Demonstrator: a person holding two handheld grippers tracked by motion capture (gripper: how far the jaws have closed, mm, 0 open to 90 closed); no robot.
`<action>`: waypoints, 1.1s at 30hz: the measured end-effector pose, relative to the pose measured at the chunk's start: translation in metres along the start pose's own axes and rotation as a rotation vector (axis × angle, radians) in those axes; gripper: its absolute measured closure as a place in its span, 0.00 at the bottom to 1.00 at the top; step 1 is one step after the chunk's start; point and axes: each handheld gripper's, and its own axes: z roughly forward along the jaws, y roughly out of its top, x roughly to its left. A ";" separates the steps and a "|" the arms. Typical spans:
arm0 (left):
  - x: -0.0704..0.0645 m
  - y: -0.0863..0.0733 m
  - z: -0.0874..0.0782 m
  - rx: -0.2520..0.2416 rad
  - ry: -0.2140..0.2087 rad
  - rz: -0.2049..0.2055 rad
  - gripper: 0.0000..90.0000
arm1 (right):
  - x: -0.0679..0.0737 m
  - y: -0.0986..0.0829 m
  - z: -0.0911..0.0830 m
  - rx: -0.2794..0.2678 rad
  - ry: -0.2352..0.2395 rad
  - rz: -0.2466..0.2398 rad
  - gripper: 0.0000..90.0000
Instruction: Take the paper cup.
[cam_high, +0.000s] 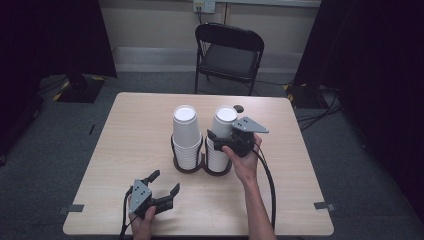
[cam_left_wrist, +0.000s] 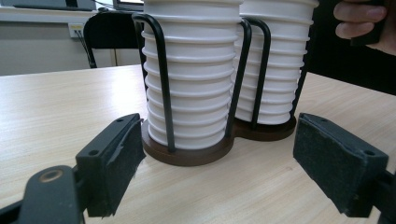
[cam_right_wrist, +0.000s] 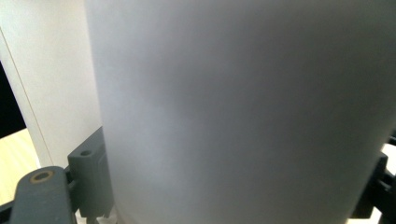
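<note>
My right gripper grips the right stack of paper cups in the wire cup holder at mid-tabletop.
Its jaws sit on either side of that stack, touching its wall. My left gripper rests low near the tabletop's front edge, jaws wide apart and holding nothing, facing the left stack. Bare wood lies all around; a black folding chair stands beyond the far edge.

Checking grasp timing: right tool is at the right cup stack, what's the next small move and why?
Probably lift the right tool straight up. Its jaws sit on either side of the top cup of the right stack, which stands in the wire holder; whether they grip yet isn't clear. The left tool waits open, apart from the holder.
</note>
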 end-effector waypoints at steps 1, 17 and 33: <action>0.000 0.000 0.000 0.000 0.000 0.000 0.18 | 0.000 0.000 0.000 0.000 0.000 0.000 0.15; 0.000 0.000 0.000 0.001 -0.007 -0.002 0.18 | 0.005 0.014 -0.006 -0.032 -0.021 -0.032 0.15; 0.000 0.000 0.000 -0.001 -0.005 0.006 0.18 | 0.004 0.028 -0.012 -0.079 -0.023 -0.031 0.15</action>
